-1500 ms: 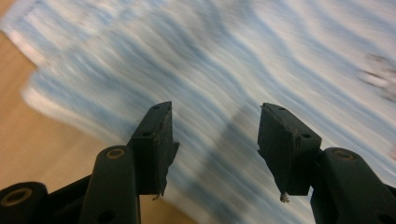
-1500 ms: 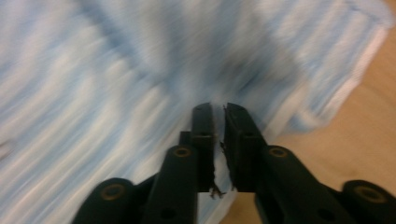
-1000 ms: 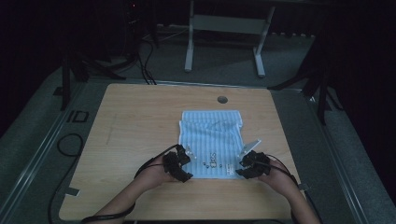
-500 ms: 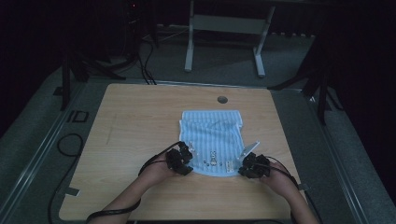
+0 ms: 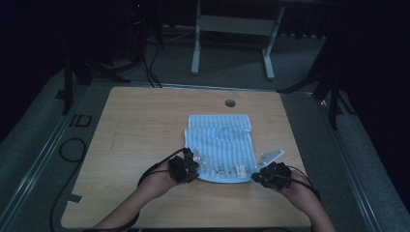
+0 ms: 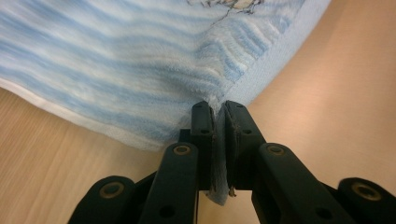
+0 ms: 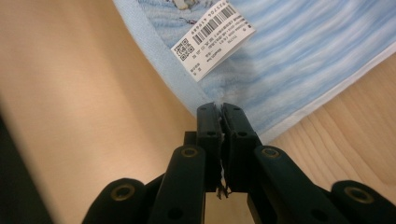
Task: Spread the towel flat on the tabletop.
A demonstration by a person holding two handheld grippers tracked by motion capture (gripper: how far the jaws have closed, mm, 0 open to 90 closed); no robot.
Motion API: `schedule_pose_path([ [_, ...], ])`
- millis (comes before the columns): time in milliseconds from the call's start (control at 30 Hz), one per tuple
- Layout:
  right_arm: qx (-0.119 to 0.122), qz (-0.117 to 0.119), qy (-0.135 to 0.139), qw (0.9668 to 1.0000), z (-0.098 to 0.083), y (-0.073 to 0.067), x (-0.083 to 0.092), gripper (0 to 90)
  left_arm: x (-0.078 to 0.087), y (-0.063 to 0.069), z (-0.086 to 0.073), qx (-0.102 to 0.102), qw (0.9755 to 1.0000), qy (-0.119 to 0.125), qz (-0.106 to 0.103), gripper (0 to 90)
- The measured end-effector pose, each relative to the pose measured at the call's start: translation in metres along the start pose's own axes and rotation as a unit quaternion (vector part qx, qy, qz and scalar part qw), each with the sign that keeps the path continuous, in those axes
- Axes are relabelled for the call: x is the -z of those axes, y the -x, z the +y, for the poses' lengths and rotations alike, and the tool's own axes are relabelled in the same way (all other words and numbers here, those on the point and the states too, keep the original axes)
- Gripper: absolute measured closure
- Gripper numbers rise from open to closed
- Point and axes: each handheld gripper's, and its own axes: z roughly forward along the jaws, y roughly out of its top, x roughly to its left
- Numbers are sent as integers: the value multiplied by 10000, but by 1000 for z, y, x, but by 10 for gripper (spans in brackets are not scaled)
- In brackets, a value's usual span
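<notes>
A pale wooden table (image 5: 145, 145) with one round cable hole (image 5: 230, 103) stands in a dark room, a metal frame (image 5: 232, 29) on the grey floor behind it. On it lies one blue-striped towel (image 5: 220, 142) bearing one barcode tag (image 7: 212, 39). Two grippers have just been closing: the left gripper (image 6: 218, 109) pinches the towel's near-left corner and the right gripper (image 7: 220, 110) its near-right corner.

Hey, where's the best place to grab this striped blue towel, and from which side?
Take the striped blue towel by its two near corners, coming from the person's edge of the table. It lies flat with hemmed corners; the left gripper and right gripper have just closed on them.
</notes>
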Motion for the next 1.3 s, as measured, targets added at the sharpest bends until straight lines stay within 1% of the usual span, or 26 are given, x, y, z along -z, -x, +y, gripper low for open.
schedule_pose_path([
  [33,41,10,14,10000,-1,-5,6,867,8,8,-2,-98,9999,53,-36,821],
  [67,149,-31,25,9999,-3,-15,16,867,8,8,-2,-98,9999,53,-36,820],
  [100,223,-45,34,9997,-5,-23,22,867,18,23,-6,-220,9996,109,-107,818],
  [167,346,-19,46,9994,-11,-38,32,866,22,38,-12,-306,9993,114,-205,815],
  [333,443,5,32,9990,-30,-76,48,865,20,75,-25,-568,9969,-9,-549,787],
  [367,412,102,-3,9991,-33,-80,48,863,18,82,-28,-587,9954,-90,-754,774],
  [400,418,314,-89,9986,-38,-87,47,858,15,88,-31,-648,9925,-158,-1028,750],
  [433,453,415,-148,9980,-42,-92,46,850,13,92,-34,-706,9889,-194,-1296,742],
  [467,452,457,-200,9977,-45,-96,45,813,12,95,-35,-774,9869,-258,-1394,688],
  [500,427,450,-217,9978,-47,-96,45,792,12,96,-35,-780,9879,-283,-1310,645],
  [600,24,295,2,9996,-49,-81,45,744,14,84,-34,-471,9904,-129,-1296,557],
  [633,-53,229,-13,9997,-48,-75,44,739,15,78,-33,-424,9922,-84,-1172,521],
  [700,-92,18,43,9999,-46,-63,42,746,15,67,-31,-368,9948,-45,-949,522],
  [767,-115,-118,15,9999,-42,-53,36,762,13,53,-28,-211,9968,15,-767,522],
  [833,-170,-100,42,9998,-37,-39,29,806,9,38,-24,-99,9980,80,-627,522],
  [867,-176,-170,55,9997,-34,-33,26,843,6,30,-22,12,9985,99,-536,522],
  [933,-218,-223,12,9995,-28,-20,18,864,-1,14,-17,130,9992,46,-374,522],
  [967,-217,-293,14,9993,-24,-13,14,873,-1,14,-17,130,9992,46,-374,522],
  [1000,-268,-281,-3,9992,-20,-4,9,893,-9,-1,-12,263,9993,-6,-255,522],
  [1033,-268,-281,-3,9992,-20,-4,9,893,-9,-1,-12,263,9993,-6,-255,522],
  [1067,-256,-337,-4,9991,-17,1,7,895,-13,-12,-8,313,9993,-20,-193,522],
  [1100,-338,-427,-32,9985,-7,17,-1,897,-18,-23,-4,398,9991,-38,-106,534],
  [1167,-366,-489,-72,9981,0,28,-8,897,-26,-36,3,470,9986,-131,220,594],
  [1233,-461,-496,-153,9976,7,40,-19,897,-34,-49,9,601,9965,-191,553,669],
  [1267,-512,-507,-168,9973,10,45,-25,898,-38,-55,12,654,9958,-192,619,741],
  [1300,-533,-514,-215,9970,13,50,-31,898,-41,-62,14,766,9944,-142,714,757],
])
